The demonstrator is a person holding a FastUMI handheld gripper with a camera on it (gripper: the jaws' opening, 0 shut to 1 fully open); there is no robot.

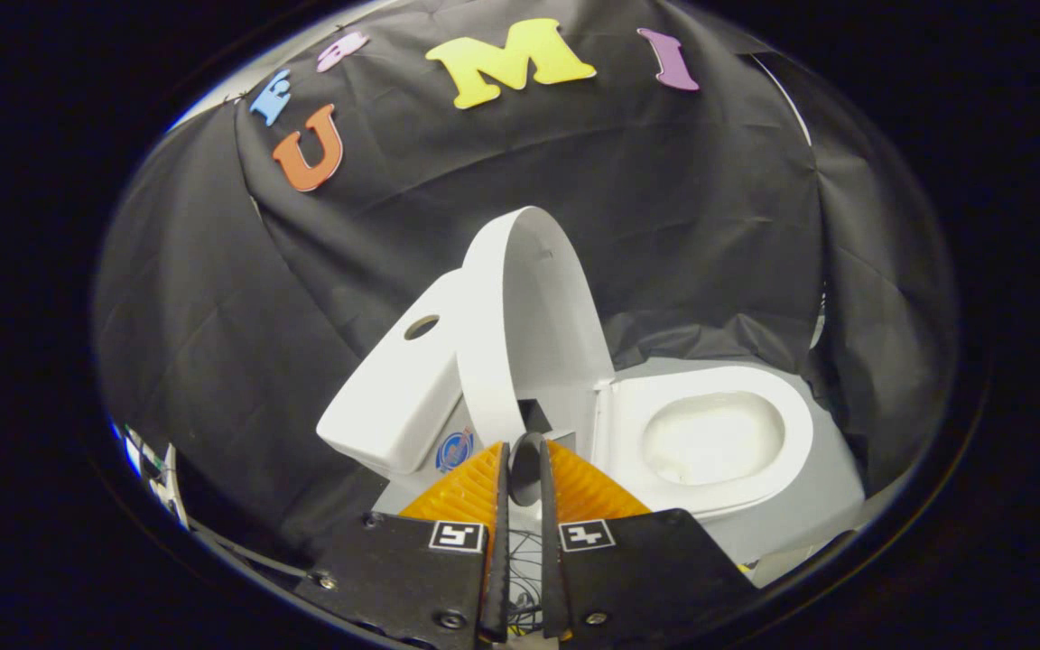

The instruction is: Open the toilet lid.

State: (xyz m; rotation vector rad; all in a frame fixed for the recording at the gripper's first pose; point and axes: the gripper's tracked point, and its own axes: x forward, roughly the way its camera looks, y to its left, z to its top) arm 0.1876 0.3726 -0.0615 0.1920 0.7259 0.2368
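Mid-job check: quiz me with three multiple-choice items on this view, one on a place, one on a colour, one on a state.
1. Where does the lid stand?
A. Flat on the seat
B. Upright beside the tank
C. On the floor

2. What colour is the toilet seat?
A. White
B. Blue
C. Green

3. What are the gripper fingers at?
A. Spread wide
C. Clamped on the seat
B. Nearly closed on a small dark knob

Key: 1 B, it leans up by the tank; 2 A, seat and bowl are white; 3 B, the knob sits between the fingertips.

The toilet lid (pixel 533 316) and tank (pixel 394 397) look like smooth, glossy plastic or ceramic; the wall cloth (pixel 710 208) is matt, creased.
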